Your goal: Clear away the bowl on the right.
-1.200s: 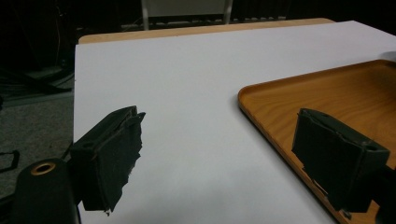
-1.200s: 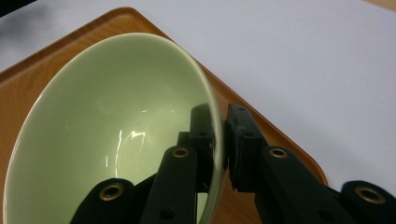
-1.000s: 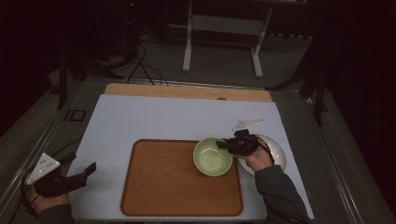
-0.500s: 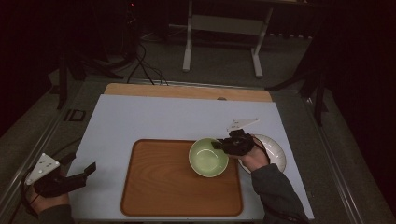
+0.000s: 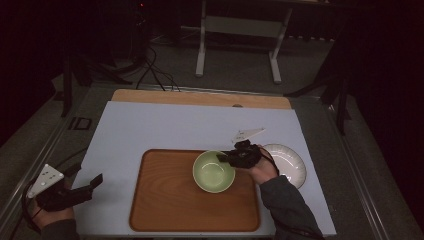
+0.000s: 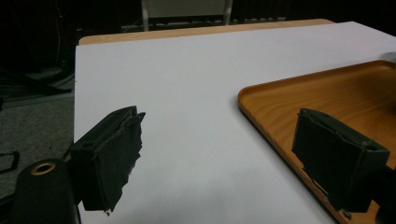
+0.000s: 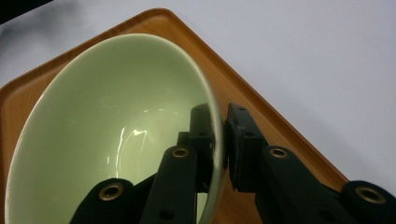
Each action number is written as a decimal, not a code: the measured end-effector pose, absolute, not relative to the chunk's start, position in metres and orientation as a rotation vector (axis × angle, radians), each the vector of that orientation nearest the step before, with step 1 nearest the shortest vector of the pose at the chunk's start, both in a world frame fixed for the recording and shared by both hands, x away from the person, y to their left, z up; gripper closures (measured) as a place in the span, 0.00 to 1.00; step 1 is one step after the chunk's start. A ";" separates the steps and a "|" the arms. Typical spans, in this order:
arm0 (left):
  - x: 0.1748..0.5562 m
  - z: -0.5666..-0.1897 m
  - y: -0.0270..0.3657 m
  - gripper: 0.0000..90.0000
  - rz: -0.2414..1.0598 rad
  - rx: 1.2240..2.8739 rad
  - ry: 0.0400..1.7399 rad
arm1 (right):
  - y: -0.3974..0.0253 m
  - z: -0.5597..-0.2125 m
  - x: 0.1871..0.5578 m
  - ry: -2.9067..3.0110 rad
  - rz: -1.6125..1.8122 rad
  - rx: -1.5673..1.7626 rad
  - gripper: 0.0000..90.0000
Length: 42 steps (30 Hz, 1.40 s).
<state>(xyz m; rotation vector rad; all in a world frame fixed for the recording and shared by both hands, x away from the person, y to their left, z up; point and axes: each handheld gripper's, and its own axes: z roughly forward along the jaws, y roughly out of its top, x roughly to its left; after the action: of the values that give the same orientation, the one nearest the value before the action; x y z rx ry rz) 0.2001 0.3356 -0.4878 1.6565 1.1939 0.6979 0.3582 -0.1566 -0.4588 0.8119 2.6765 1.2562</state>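
Note:
A pale green bowl [image 5: 213, 171] is over the right part of the wooden tray [image 5: 165, 200]. My right gripper [image 5: 227, 157] is shut on the bowl's right rim; in the right gripper view one jaw is inside the green bowl [image 7: 107, 126] and the other outside, pinching the wall at my right gripper [image 7: 220, 135]. I cannot tell whether the bowl rests on the tray [image 7: 289, 135] or hangs just above it. My left gripper [image 5: 92, 183] is at the table's near left corner, open and empty. In the left gripper view my left gripper [image 6: 219, 149] frames white table and the tray's corner [image 6: 299, 98].
A white plate [image 5: 287, 162] lies on the white tabletop [image 5: 165, 127] right of the tray, partly behind the right hand. A wooden strip [image 5: 200, 97] runs along the table's far edge. Metal frame legs [image 5: 200, 45] and cables stand on the floor beyond.
My right gripper has carried the green bowl leftward and slightly toward the near side, farther over the tray and away from the white plate. The left gripper has stayed put.

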 end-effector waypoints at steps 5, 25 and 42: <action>0.200 -0.488 0.336 0.17 0.699 1.657 1.193 | -0.148 -0.463 0.357 2.693 1.265 0.798 0.90; 0.200 -0.488 0.336 0.17 0.699 1.654 1.191 | -0.120 -0.480 0.350 2.749 1.275 0.764 0.90; 0.200 -0.488 0.336 0.17 0.700 1.655 1.193 | -0.113 -0.494 0.351 2.775 1.242 0.790 0.92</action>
<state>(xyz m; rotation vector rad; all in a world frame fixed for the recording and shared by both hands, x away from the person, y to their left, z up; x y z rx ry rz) 0.2001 0.3361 -0.4880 1.6549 1.1931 0.6999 0.3507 -0.1133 -0.4943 0.7900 2.7748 1.2418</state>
